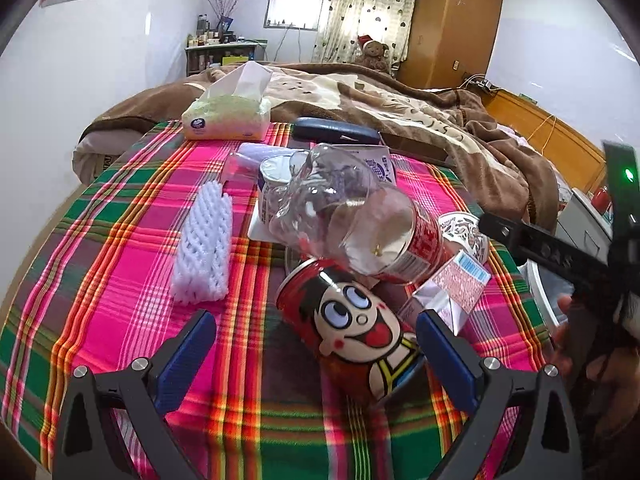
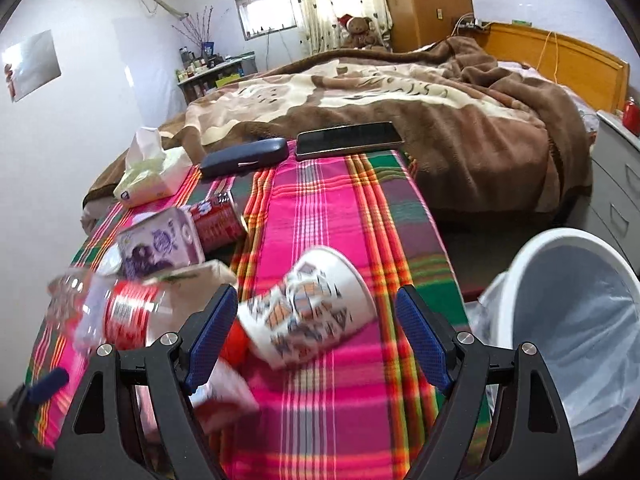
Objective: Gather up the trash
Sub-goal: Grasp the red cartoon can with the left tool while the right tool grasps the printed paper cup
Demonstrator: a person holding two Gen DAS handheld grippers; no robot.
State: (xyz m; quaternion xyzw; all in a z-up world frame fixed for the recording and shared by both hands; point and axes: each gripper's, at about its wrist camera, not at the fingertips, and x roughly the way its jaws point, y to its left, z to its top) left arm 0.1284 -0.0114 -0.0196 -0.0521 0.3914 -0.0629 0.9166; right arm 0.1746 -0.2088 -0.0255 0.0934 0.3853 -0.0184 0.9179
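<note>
Trash lies on a plaid tablecloth. In the left wrist view, my left gripper is open around a red cartoon can lying on its side. Behind it lie a crushed clear bottle with a red label, a pink-white carton and a white foam net. In the right wrist view, my right gripper is open with a patterned paper cup on its side between its fingers. The bottle shows at left. A white bin with a liner stands right of the table.
A tissue pack, a dark glasses case and a phone lie at the table's far edge. A purple box and a red box sit mid-table. A bed with a brown blanket is behind; drawers stand right.
</note>
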